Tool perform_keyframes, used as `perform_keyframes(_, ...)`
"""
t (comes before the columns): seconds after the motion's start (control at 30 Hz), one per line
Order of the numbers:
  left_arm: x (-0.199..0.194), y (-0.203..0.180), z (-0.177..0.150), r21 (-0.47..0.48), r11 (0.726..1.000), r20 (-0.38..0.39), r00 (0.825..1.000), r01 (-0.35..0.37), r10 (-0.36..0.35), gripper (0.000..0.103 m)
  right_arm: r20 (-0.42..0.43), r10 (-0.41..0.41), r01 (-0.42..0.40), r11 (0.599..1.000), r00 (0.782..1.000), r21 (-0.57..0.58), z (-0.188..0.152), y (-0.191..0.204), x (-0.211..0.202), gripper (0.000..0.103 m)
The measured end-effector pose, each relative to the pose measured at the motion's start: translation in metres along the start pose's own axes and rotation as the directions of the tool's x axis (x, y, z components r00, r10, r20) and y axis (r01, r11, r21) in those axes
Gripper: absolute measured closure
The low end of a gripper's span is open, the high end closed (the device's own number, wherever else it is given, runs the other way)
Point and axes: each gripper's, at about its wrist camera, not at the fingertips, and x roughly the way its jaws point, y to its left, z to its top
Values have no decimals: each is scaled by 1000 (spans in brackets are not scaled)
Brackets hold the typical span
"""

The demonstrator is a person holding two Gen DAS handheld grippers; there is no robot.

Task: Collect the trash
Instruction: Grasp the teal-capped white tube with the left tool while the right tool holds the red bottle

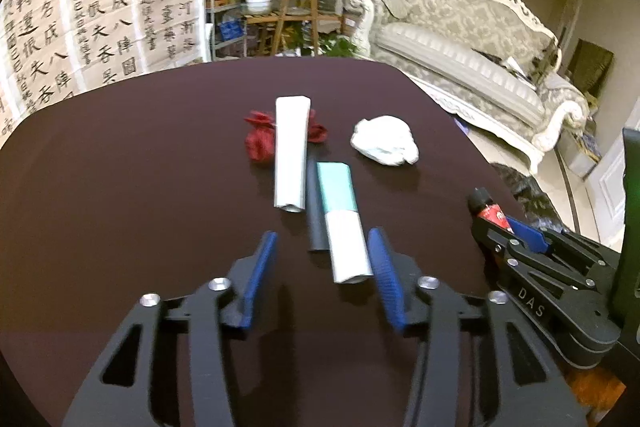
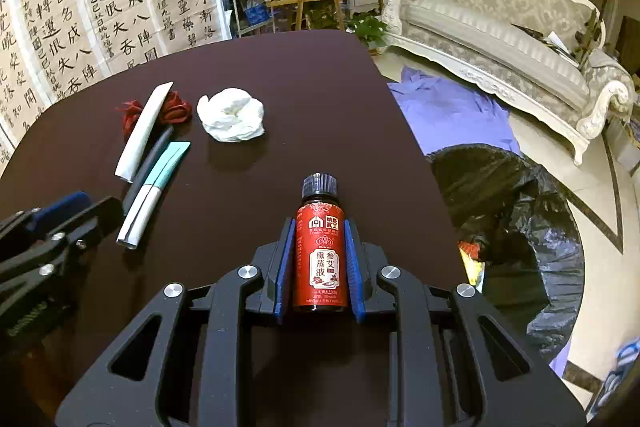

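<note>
My right gripper [image 2: 319, 227] is shut on a small red-labelled bottle [image 2: 320, 259] with a dark cap, held over the dark table [image 2: 280, 79]; it also shows in the left wrist view [image 1: 490, 213]. My left gripper [image 1: 324, 247] is open above the table, its right finger beside a white-and-teal paper tube [image 1: 342, 223]. A dark tube [image 1: 316, 211], a longer white tube [image 1: 290, 153], red crumpled wrappers [image 1: 260, 143] and a crumpled white tissue [image 1: 384, 141] lie beyond it.
A black trash bag [image 2: 512, 227] stands open on the floor right of the table. A purple cloth [image 2: 452, 115] lies on the floor. An ornate sofa [image 2: 500, 23] is at the right, plants and calligraphy sheets behind.
</note>
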Motion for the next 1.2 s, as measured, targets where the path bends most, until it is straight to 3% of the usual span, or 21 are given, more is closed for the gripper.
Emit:
perform_keyframes(0.13,11,-8,-1,15,1000,-34,999,11,-10,69,2,14,-14,1000,1000,4,-1,-4,-1,80)
perform_keyframes(0.2,16,-10,-1,23,1000,-51,999,6,-5,81,3,22,-22,1000,1000,8,-1,-5,-1,80)
perform_keyframes(0.43,10,-15,-11,55,998,-39,999,4,-2,88,6,32,-32,999,999,12,-2,-8,-2,80)
perform_keyframes(0.8,-8,-7,-28,34,999,-49,999,9,-8,86,6,3,-3,1000,1000,-18,-12,-2,-8,80)
perform_keyframes(1.0,0,0,-17,-18,1000,-52,998,16,-17,58,4,-14,15,1000,1000,-25,-12,3,-8,80)
perform_keyframes(1.17,5,1,-12,-13,1000,-51,999,18,-18,59,3,-25,25,999,1000,-31,-12,6,-8,80)
perform_keyframes(1.2,5,0,-12,-4,1000,-49,999,16,-16,69,3,-26,26,999,1000,-32,-12,6,-8,80)
